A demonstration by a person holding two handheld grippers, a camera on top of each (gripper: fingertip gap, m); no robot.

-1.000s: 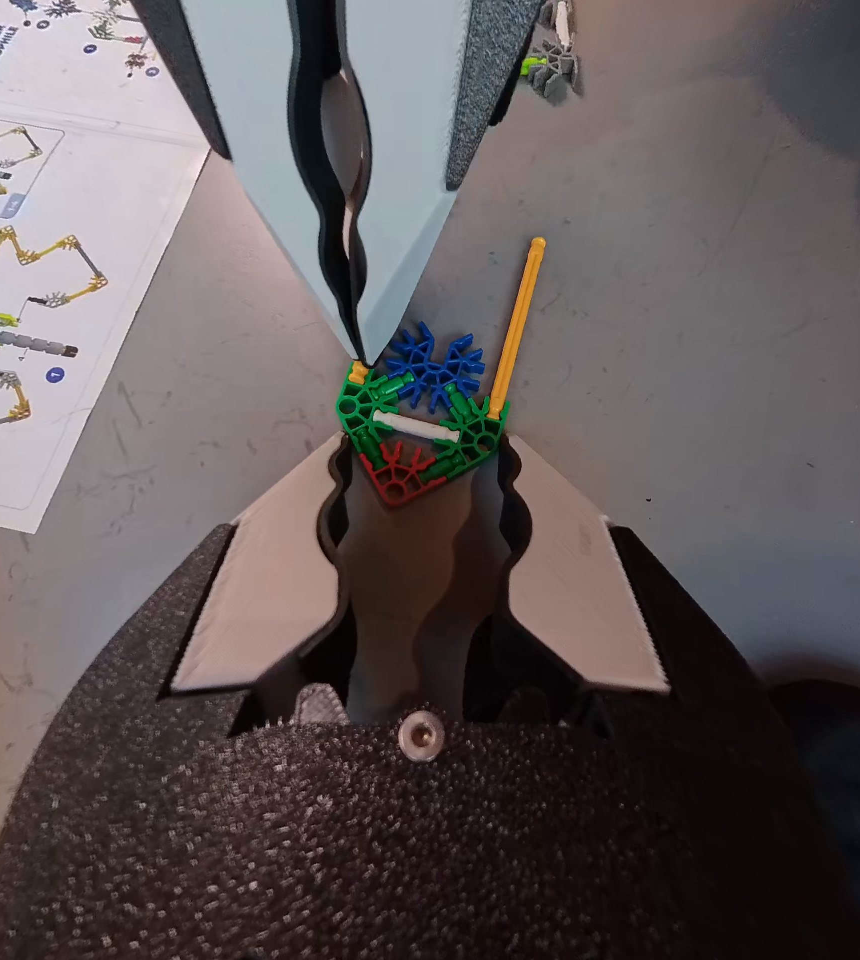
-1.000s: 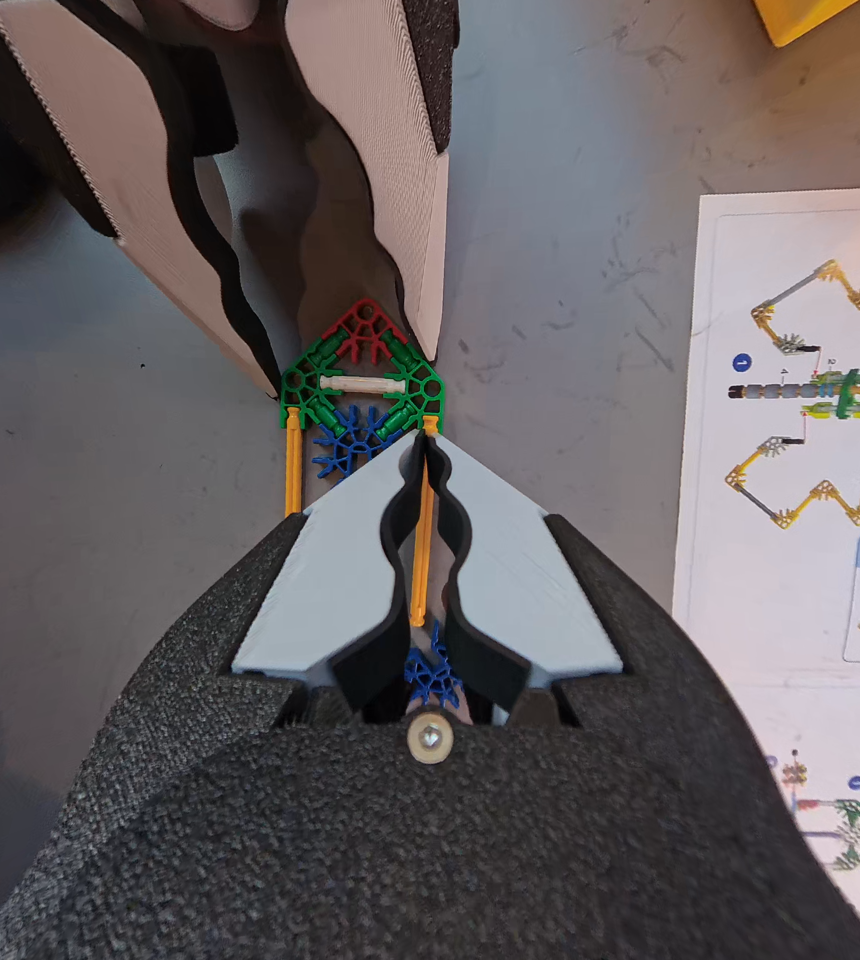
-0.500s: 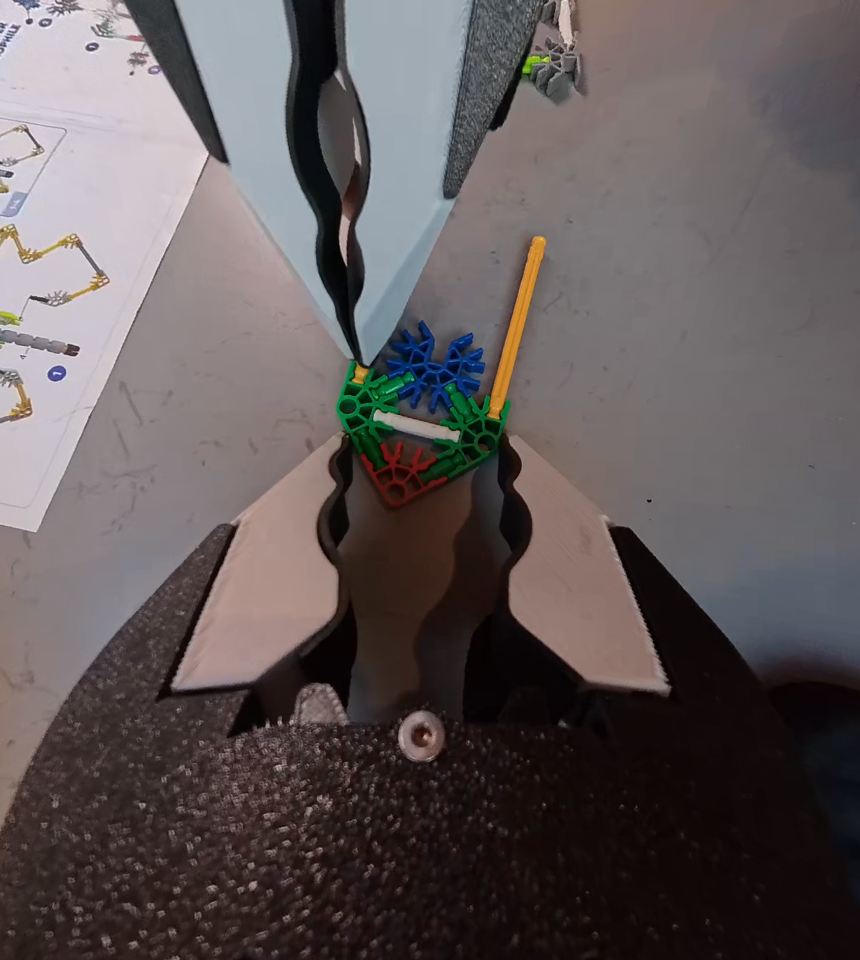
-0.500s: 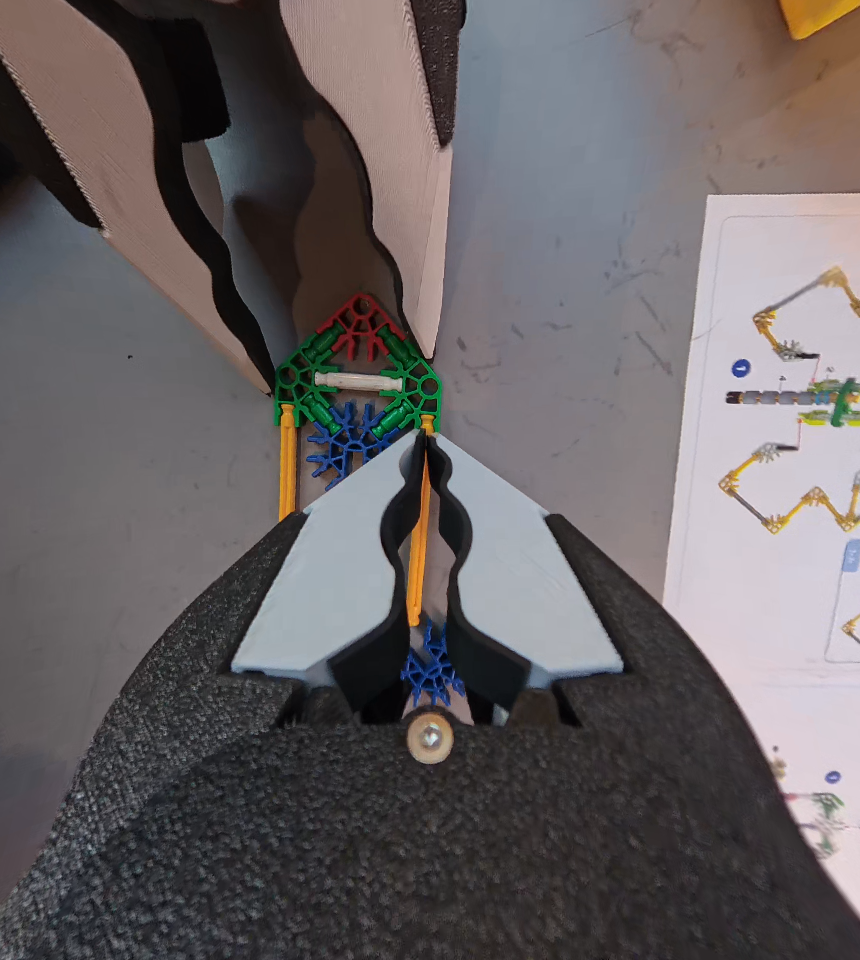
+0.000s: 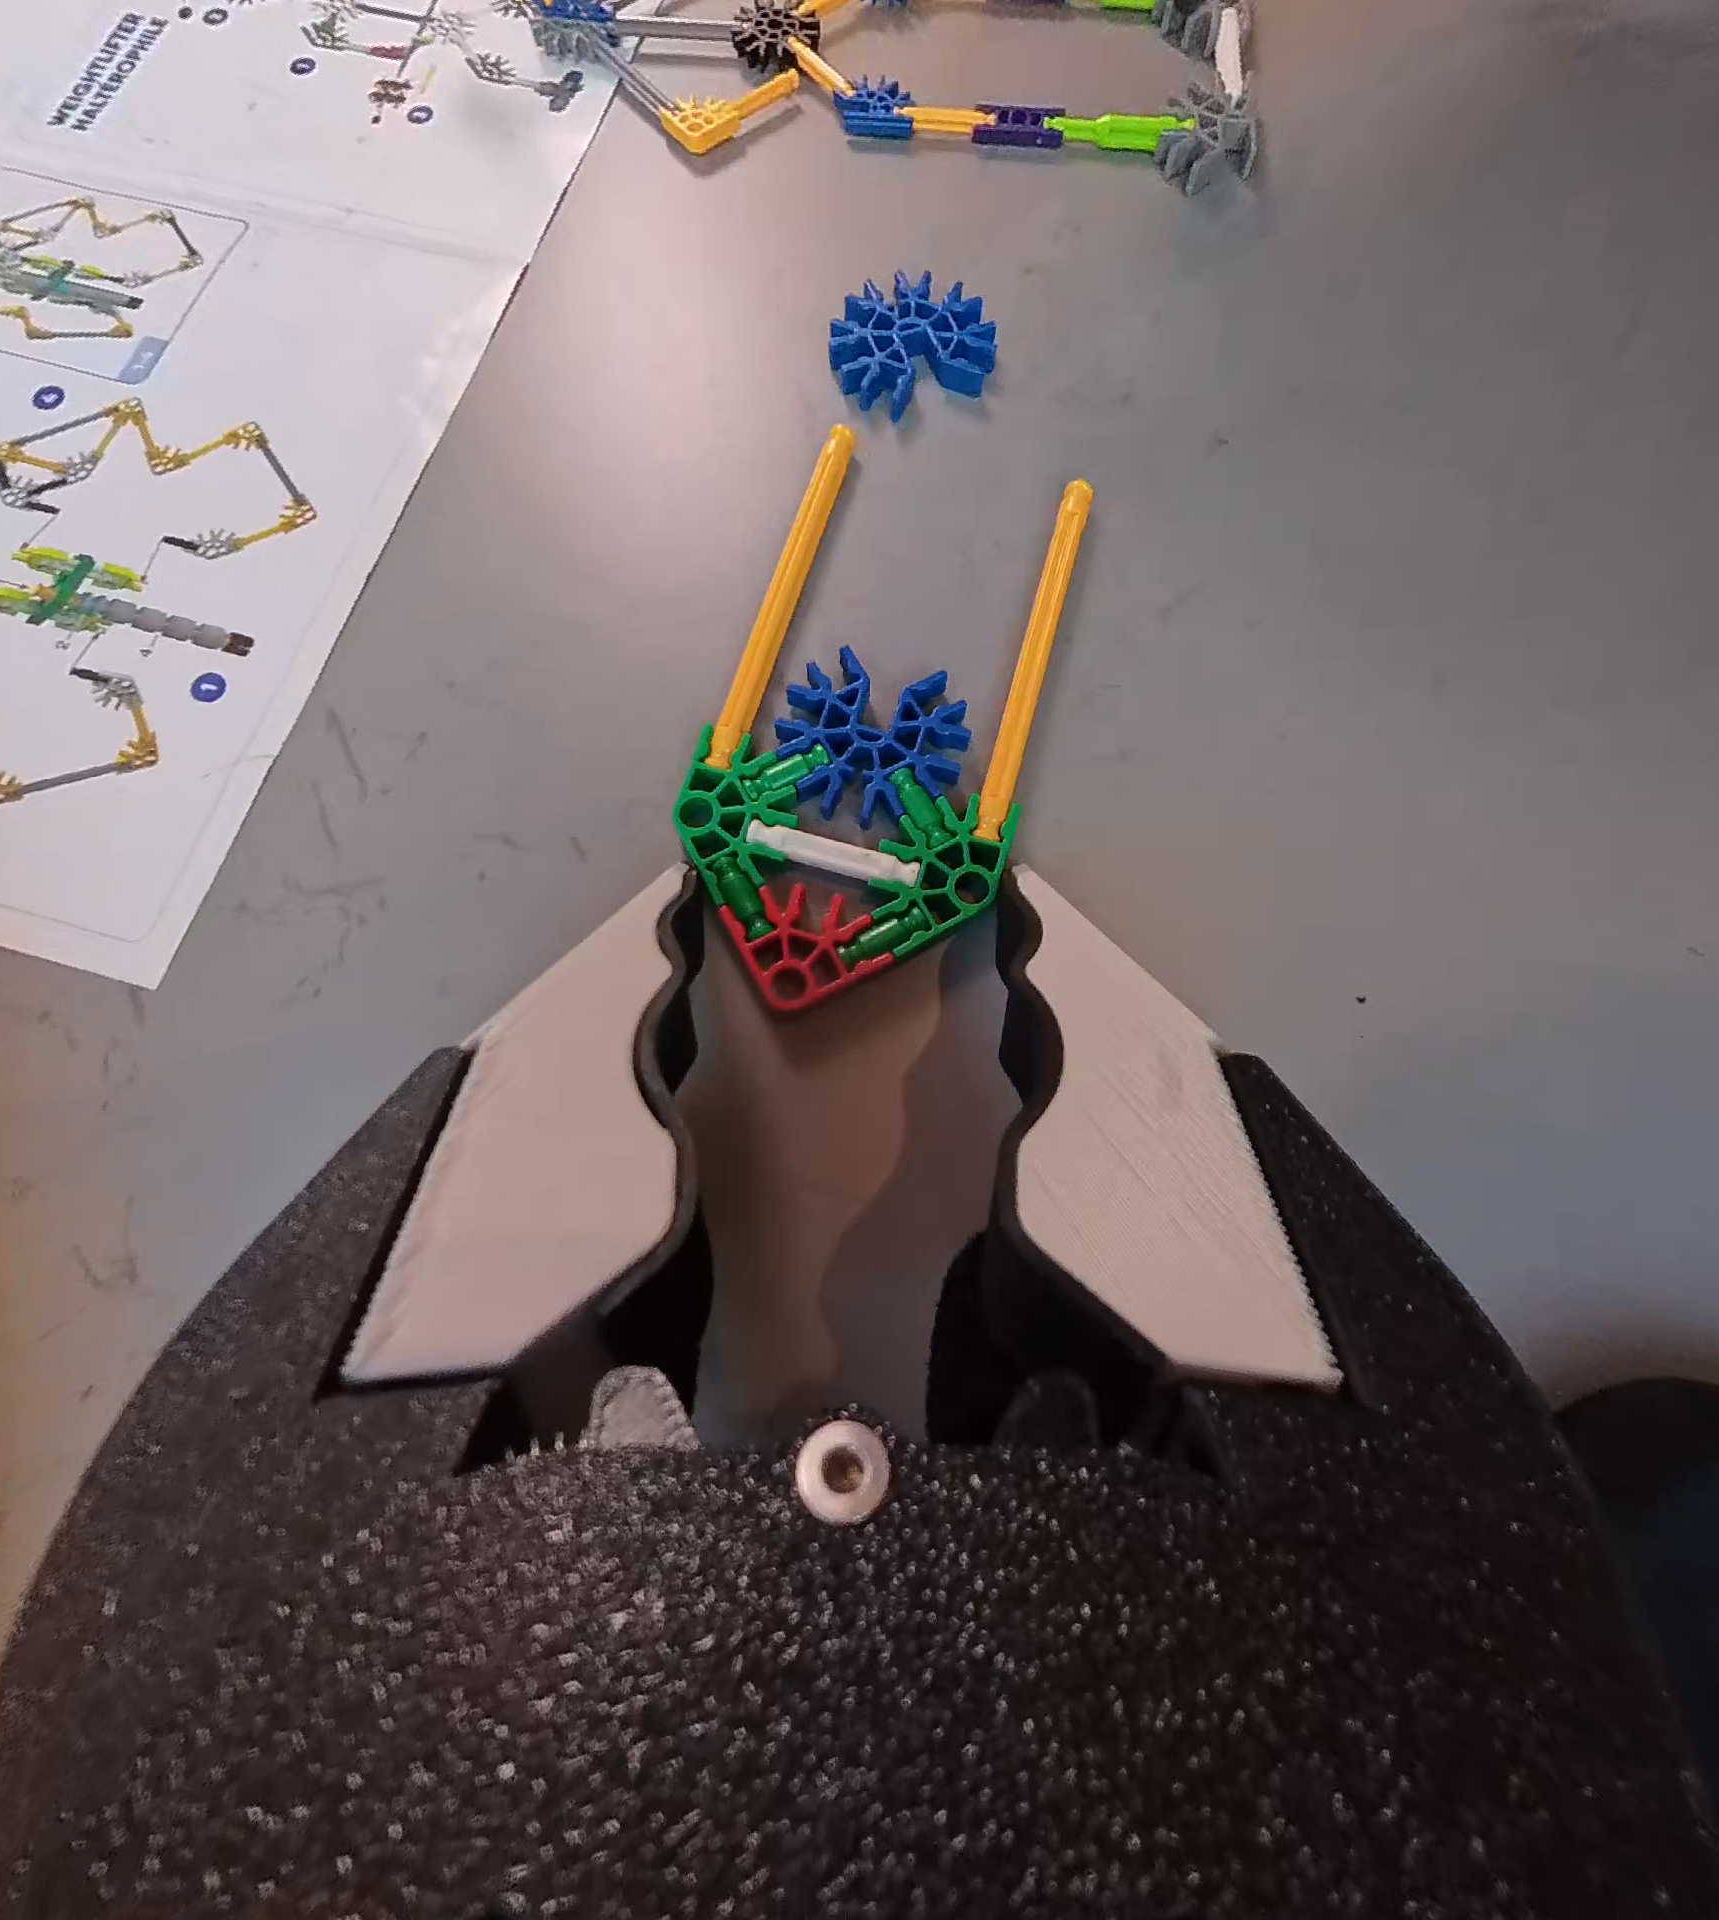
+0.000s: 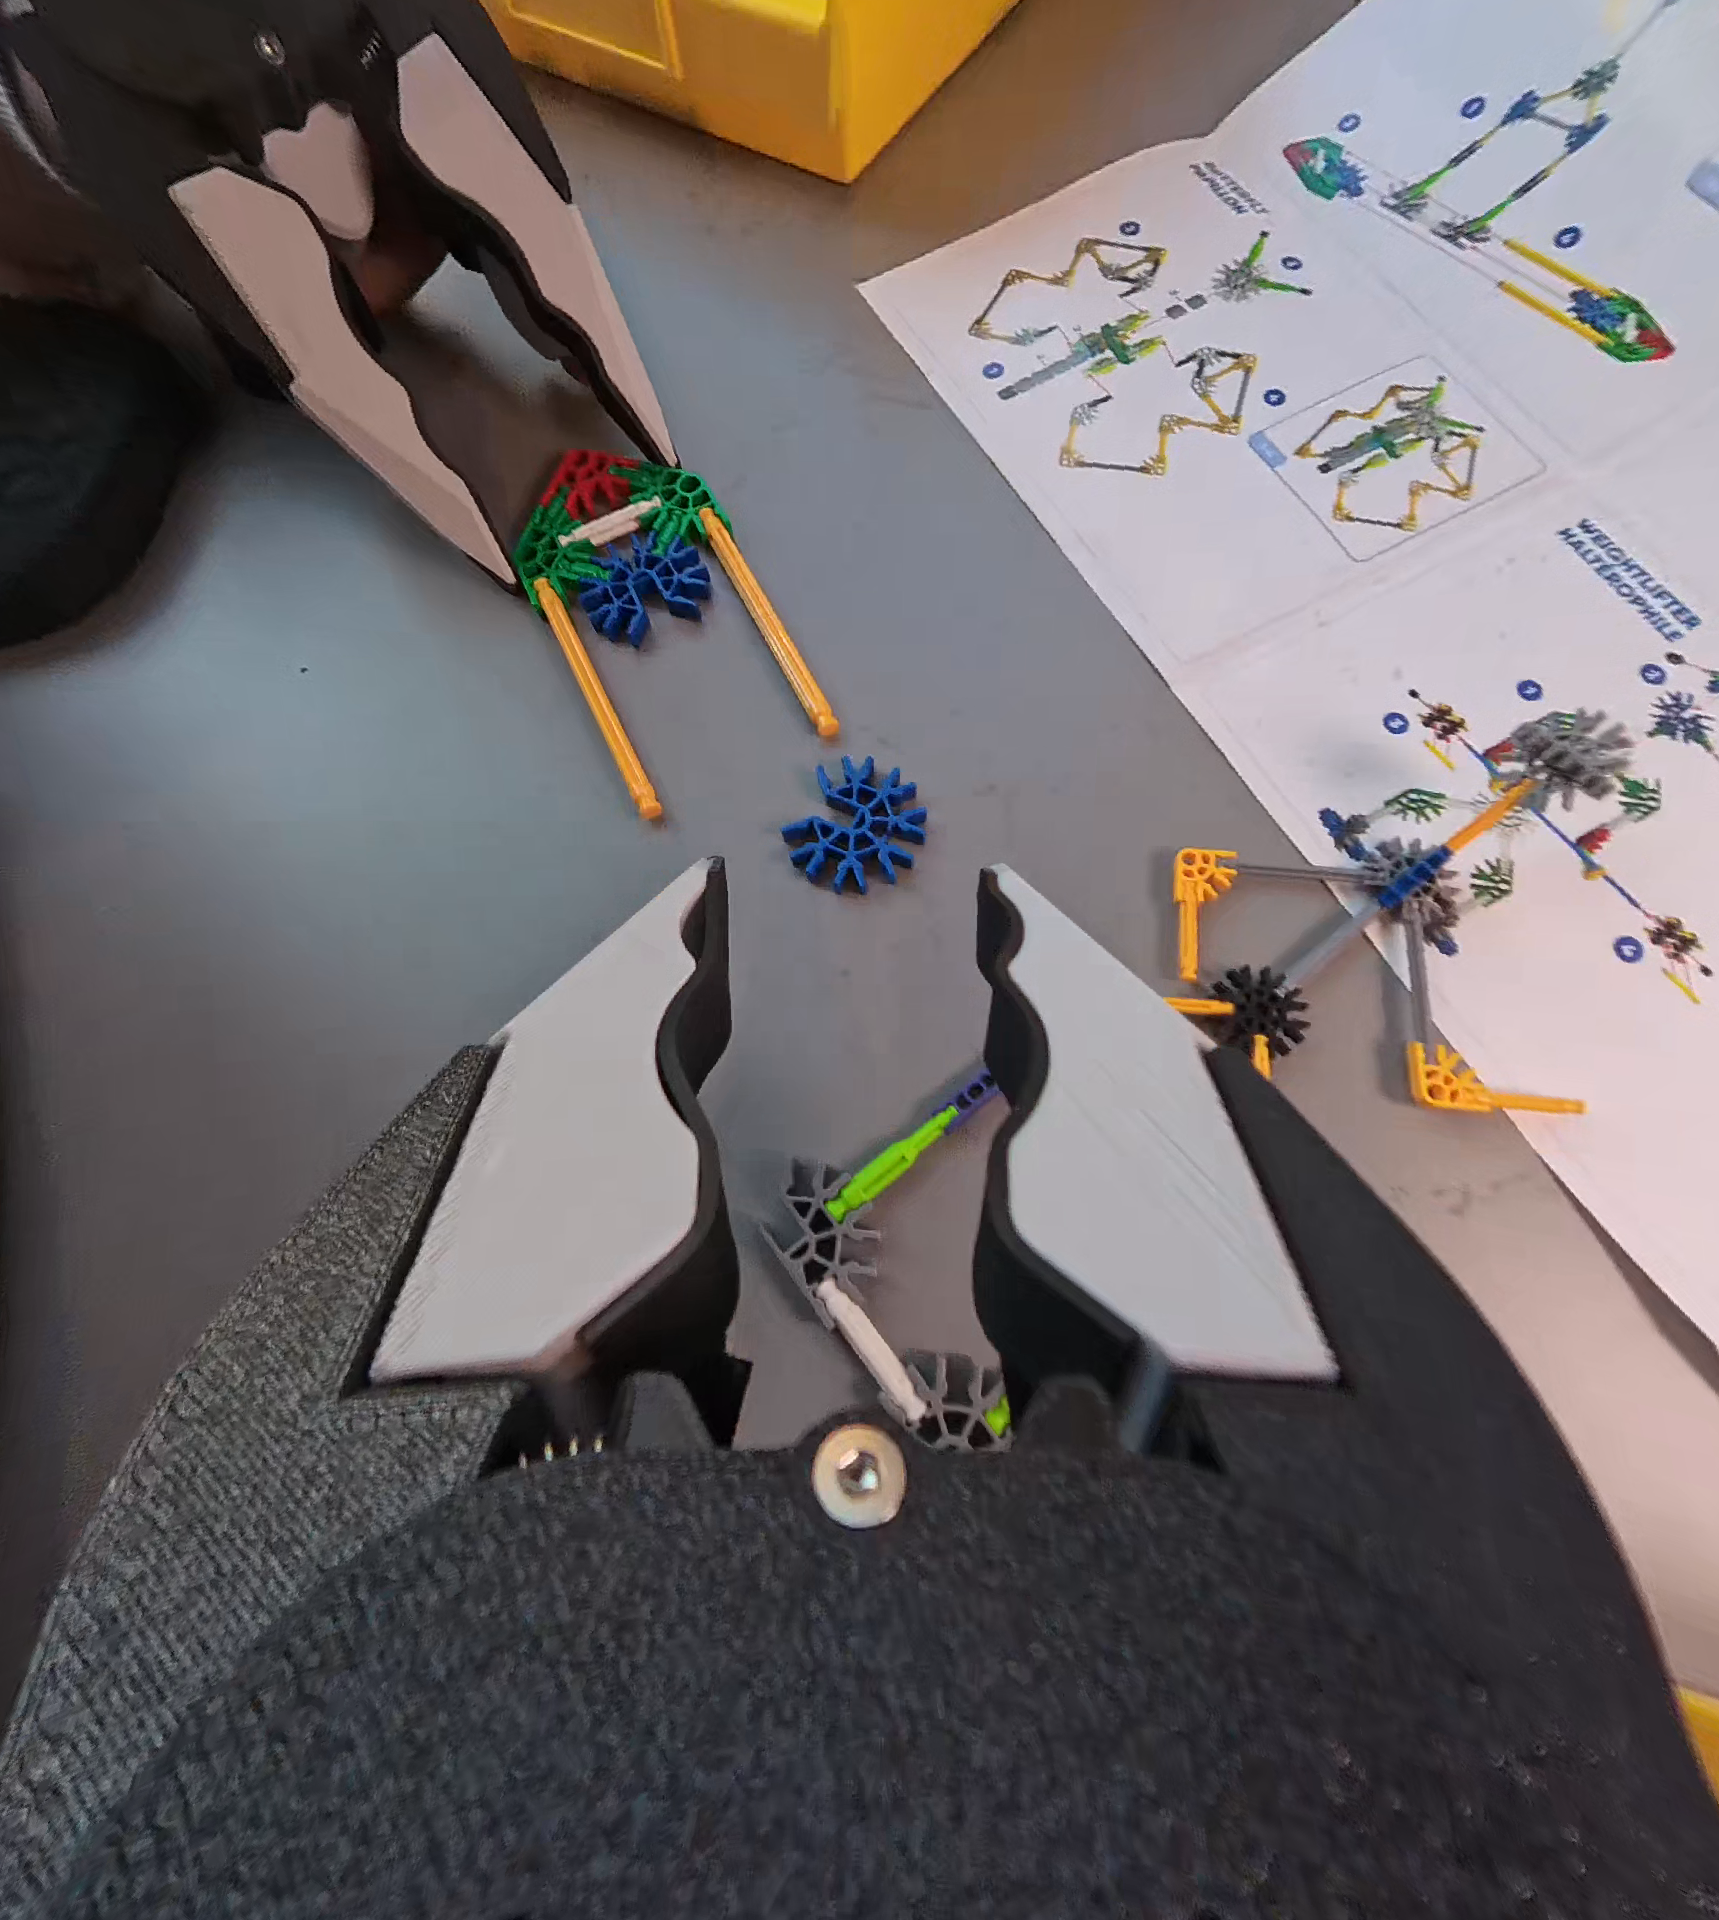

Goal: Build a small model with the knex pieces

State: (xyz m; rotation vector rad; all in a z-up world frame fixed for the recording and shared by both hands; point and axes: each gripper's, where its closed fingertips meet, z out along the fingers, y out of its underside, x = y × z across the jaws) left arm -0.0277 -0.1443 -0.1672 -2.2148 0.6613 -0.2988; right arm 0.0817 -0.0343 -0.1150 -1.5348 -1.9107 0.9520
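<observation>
A small assembly (image 5: 834, 852) of green, red and blue connectors with a white rod lies on the grey table. Two yellow rods (image 5: 782, 592) (image 5: 1031, 655) stick out of it, pointing away from me. My left gripper (image 5: 844, 894) clamps the assembly by its two green side connectors, one fingertip on each. It also shows in the right wrist view (image 6: 590, 514), with the assembly (image 6: 626, 540) at its tips. My right gripper (image 6: 850, 878) is open and empty, drawn back from the assembly. A loose blue connector (image 6: 855, 826) (image 5: 912, 343) lies just beyond its fingertips.
A printed instruction sheet (image 5: 159, 416) (image 6: 1457, 520) lies beside the work area. A longer chain of rods and connectors (image 5: 938, 114) (image 6: 1250, 1008) runs along its edge; its grey connector with a lime rod (image 6: 824, 1226) lies under my right gripper. A yellow bin (image 6: 761, 73) stands beyond the left gripper. About 15 cm separates my left fingertips from my right.
My right gripper has let go of the yellow rod, opened and pulled well back. The rod stays plugged in the green connector. The left gripper has not moved.
</observation>
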